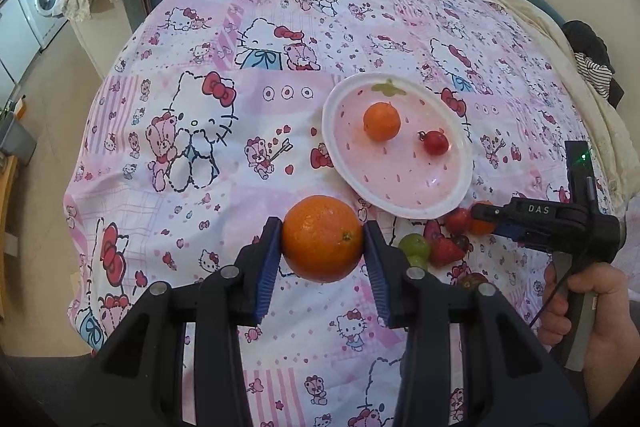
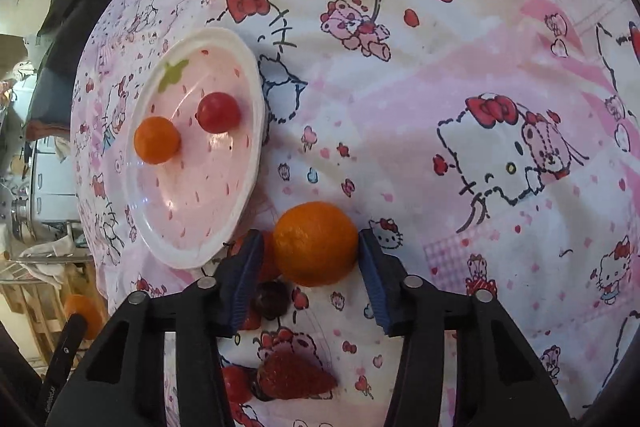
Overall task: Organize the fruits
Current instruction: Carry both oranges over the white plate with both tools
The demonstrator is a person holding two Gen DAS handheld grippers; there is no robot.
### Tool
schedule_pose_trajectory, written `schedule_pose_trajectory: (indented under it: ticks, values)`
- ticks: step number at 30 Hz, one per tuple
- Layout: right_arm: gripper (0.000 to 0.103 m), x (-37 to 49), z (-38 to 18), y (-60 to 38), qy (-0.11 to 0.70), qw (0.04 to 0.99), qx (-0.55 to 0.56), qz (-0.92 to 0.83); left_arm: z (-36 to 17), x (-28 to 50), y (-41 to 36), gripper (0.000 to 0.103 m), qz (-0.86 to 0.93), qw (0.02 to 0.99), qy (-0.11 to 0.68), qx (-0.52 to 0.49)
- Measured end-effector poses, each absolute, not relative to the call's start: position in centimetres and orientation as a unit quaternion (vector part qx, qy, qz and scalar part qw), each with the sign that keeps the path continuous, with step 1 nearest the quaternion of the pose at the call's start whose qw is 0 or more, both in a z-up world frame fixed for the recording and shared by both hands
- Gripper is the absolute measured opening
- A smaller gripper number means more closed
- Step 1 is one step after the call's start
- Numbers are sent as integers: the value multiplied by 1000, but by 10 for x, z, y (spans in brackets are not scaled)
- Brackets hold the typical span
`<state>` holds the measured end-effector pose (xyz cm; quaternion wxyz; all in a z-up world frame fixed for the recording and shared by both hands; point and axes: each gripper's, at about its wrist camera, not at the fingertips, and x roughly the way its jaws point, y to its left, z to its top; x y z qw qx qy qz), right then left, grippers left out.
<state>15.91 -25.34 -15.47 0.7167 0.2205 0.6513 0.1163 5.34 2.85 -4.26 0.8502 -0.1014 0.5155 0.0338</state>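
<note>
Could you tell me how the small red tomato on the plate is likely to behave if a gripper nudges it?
The tomato looks round and glossy, so it would probably roll easily across the smooth plate. The plate's raised rim may stop it from escaping. Its thin shiny skin suggests it could slip between pads or bruise under a firm squeeze. It sits apart from the small orange, so a gentle push need not disturb that.

Left gripper [image 1: 322,241]: both blue pads pressed against an orange [image 1: 322,238], held above the cloth. Right gripper [image 2: 311,247]: jaws spread around a small orange [image 2: 316,243], right pad touching, left pad short of it. Right hand [image 1: 581,311] wraps that gripper's handle.
</note>
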Motion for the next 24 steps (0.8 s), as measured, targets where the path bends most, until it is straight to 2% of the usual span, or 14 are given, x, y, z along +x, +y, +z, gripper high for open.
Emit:
schedule_pose_trajectory:
  ticks: [5, 24]
  values:
    - [43, 157, -148, -250, 646, 728, 196, 122, -43, 55, 28, 36, 34, 852, 514, -98]
    - [43, 127, -98, -301, 578, 774, 234, 108, -54, 59, 36, 36, 77, 857, 502, -84]
